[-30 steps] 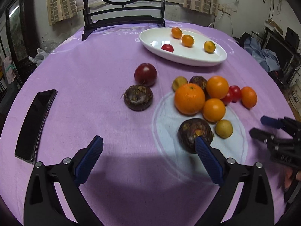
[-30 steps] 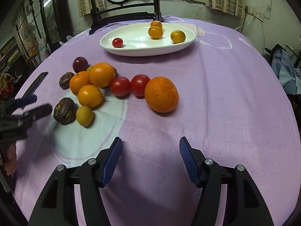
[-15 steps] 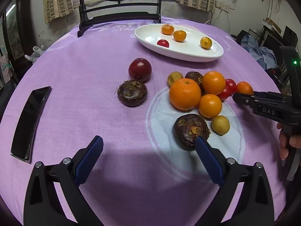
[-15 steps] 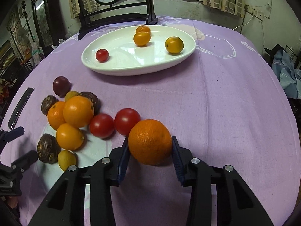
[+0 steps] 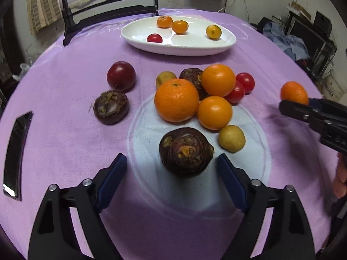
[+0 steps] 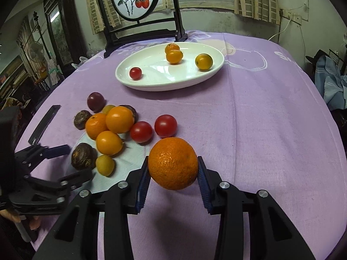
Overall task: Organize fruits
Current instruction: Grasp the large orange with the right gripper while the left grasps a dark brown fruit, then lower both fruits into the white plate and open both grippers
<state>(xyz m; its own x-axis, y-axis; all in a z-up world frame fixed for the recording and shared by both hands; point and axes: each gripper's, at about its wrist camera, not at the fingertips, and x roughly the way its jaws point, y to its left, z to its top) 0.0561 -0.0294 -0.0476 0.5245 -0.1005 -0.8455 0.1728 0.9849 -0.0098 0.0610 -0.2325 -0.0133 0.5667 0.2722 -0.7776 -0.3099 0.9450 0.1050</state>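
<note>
My right gripper point(image 6: 173, 160) is shut on a large orange point(image 6: 173, 165), held just above the purple cloth; the left wrist view shows that orange point(image 5: 293, 92) at the right. My left gripper point(image 5: 171, 158) straddles a dark brown round fruit point(image 5: 186, 151), its jaws closing, with a gap between each pad and the fruit. Beyond it lies a pile of oranges point(image 5: 176, 100), two red tomatoes point(image 6: 151, 129), small yellow fruits and another brown one. A white oval plate point(image 6: 151, 86) at the back holds three small orange fruits and one cherry tomato.
A dark phone point(image 5: 16, 151) lies near the table's left edge. A dark red fruit point(image 5: 121, 75) and a brown husked one point(image 5: 110, 107) sit apart on the left. A black chair point(image 6: 141, 32) stands behind the plate. A person's fingers point(image 5: 340, 179) show at the right.
My right gripper closed on the large orange and lifted it off the cloth. My left gripper moved forward to the dark brown fruit and its jaws narrowed around it.
</note>
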